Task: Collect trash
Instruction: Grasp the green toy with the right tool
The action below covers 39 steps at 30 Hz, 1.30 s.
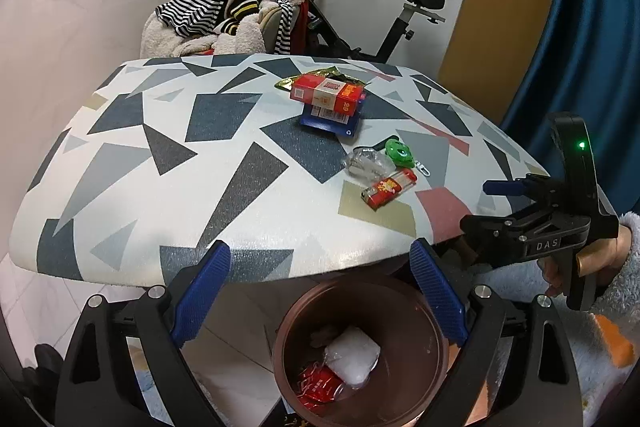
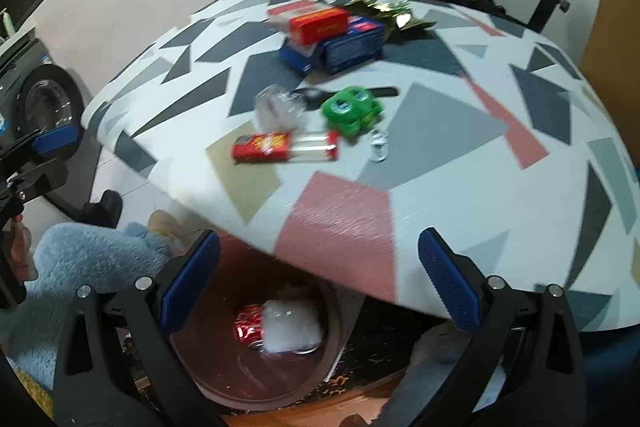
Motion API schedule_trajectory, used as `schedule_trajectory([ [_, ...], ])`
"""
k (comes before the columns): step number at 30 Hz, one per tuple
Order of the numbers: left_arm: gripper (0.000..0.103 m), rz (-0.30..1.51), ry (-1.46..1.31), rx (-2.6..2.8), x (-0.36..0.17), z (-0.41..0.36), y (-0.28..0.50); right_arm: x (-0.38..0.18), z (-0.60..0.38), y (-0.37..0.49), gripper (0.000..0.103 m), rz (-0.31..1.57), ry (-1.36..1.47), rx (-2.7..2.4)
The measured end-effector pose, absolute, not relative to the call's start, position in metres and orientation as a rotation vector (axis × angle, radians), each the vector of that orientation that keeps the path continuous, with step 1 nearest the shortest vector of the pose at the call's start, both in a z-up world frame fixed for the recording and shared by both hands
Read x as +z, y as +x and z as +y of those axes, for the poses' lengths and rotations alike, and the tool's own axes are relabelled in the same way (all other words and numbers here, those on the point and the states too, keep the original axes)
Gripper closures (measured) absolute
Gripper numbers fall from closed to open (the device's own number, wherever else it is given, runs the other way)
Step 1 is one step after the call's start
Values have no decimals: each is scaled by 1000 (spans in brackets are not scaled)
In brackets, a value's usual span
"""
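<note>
A brown bin [image 1: 434, 355] stands on the floor below the table's near edge, holding a white packet [image 1: 352, 355] and a red wrapper [image 1: 318, 387]; the bin also shows in the right wrist view [image 2: 224, 383]. My left gripper [image 1: 320, 291] is open and empty above the bin. My right gripper [image 2: 318, 279] is open and empty over the table edge; it also shows in the left wrist view [image 1: 504, 187]. On the patterned table [image 1: 224, 171] lie a red-and-clear wrapper [image 2: 286, 147], crumpled clear plastic [image 2: 278, 107] and a gold-green wrapper [image 2: 396, 13].
Stacked red and blue boxes [image 2: 332, 39], a green round gadget [image 2: 352, 111] with a clip and a black strap lie on the table. A chair heaped with clothes [image 1: 228, 15] and an exercise bike [image 1: 404, 23] stand behind. A washing machine [image 2: 36, 99] is at left.
</note>
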<state>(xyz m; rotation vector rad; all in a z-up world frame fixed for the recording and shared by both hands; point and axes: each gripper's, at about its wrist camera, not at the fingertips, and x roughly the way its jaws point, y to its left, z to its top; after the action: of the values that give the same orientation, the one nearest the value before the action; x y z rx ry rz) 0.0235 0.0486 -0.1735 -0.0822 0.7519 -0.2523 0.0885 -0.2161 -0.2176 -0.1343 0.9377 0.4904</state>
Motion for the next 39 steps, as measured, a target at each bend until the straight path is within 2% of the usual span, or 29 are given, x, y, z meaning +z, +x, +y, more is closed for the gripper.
schedule_trajectory([
  [21,14,747,-71,-250,-177,42,66,-215,-229,154,7,915,-111,503],
  [22,14,751,-73,-250,-178,42,69,-217,-227,159,12,914,-118,504],
  [23,14,758,-76,-250,-181,41,73,-219,-224,165,23,920,-119,508],
  [26,14,770,-80,-253,-185,39,83,-227,-216,188,40,950,-72,526],
  [28,14,774,-81,-255,-186,38,87,-230,-211,197,43,963,-52,534],
  [35,15,784,-94,-267,-190,32,101,-237,-188,210,43,986,-78,523],
  [36,16,785,-95,-270,-190,31,103,-237,-187,209,44,985,-85,519],
  [37,17,788,-96,-275,-190,30,104,-237,-186,208,54,985,-98,521],
  [39,20,797,-104,-291,-192,26,107,-236,-187,203,57,970,-140,539],
])
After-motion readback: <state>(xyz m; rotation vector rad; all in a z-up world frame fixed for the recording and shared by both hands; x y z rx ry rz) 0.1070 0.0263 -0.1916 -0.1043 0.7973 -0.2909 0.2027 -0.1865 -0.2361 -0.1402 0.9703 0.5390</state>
